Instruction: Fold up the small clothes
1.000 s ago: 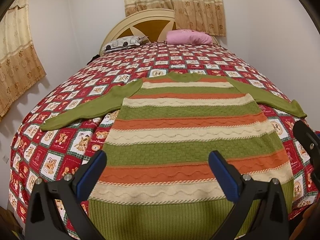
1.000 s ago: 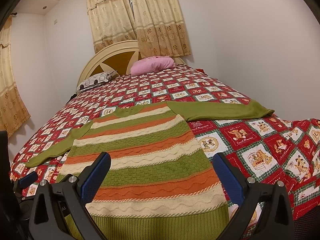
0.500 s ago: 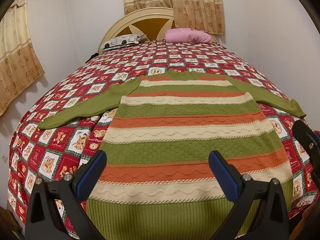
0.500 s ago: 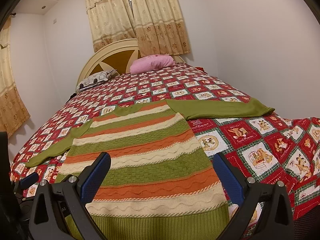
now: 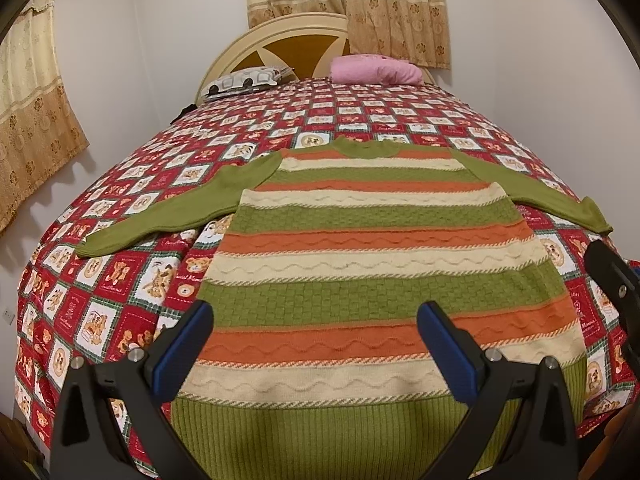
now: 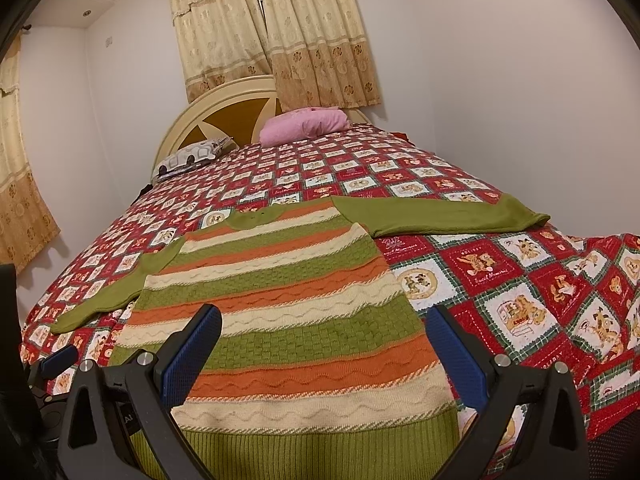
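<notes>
A small knitted sweater point(image 5: 372, 256) with green, orange and cream stripes lies flat on the bed, hem towards me, both green sleeves spread out. It also shows in the right wrist view point(image 6: 280, 304). My left gripper point(image 5: 316, 344) is open and empty, hovering above the sweater's lower part. My right gripper point(image 6: 324, 356) is open and empty, above the sweater's lower right part. The left sleeve point(image 5: 160, 216) reaches left; the right sleeve point(image 6: 448, 216) reaches right. The right gripper's body shows at the left view's right edge point(image 5: 616, 280).
The bed has a red patchwork quilt point(image 5: 120, 280) with teddy bear squares. A pink pillow point(image 5: 376, 70) and a patterned pillow point(image 5: 244, 80) lie by the cream headboard point(image 5: 280, 40). Walls stand close on the left and right; curtains hang behind.
Both views have shifted slightly: the sweater and bed sit a little lower in frame. Both grippers stay open and the sweater has not moved.
</notes>
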Tool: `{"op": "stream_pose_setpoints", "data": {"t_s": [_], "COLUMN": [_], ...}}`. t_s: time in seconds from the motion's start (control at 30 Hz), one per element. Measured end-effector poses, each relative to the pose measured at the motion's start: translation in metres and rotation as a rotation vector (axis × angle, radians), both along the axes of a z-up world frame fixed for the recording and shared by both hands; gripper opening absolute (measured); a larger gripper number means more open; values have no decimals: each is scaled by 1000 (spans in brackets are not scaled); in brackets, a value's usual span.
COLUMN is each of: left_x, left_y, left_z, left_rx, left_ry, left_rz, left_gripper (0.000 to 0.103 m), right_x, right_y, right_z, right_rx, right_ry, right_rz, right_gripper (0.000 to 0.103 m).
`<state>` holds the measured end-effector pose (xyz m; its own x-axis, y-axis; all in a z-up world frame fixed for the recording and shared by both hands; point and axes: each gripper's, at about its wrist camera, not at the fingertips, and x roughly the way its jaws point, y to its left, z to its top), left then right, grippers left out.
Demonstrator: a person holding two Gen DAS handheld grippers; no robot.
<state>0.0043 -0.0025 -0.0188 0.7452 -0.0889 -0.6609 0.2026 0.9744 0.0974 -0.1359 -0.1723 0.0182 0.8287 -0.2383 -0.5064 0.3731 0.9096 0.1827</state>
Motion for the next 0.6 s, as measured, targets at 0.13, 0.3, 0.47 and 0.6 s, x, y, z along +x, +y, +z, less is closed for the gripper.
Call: {"op": "stream_pose_setpoints", "data": {"t_s": [0.13, 0.3, 0.47, 0.6], "left_x": [1, 2, 4, 7], "left_y": [0, -2, -3, -4], "left_z": [-2, -4, -7, -12], "left_rx": [0, 2, 2, 3], "left_ry": [7, 20, 29, 45], "left_rz": [-1, -3, -5, -7], "left_gripper": [103, 103, 103, 103], "right_x": [1, 4, 5, 7], "right_y": [0, 0, 0, -1], "right_z": [-1, -2, -5, -8], "right_rx": [3, 5, 5, 5], "right_ry": [6, 17, 26, 35], "right_rz": [-4, -7, -12, -13], "right_gripper": [102, 102, 102, 102]}}
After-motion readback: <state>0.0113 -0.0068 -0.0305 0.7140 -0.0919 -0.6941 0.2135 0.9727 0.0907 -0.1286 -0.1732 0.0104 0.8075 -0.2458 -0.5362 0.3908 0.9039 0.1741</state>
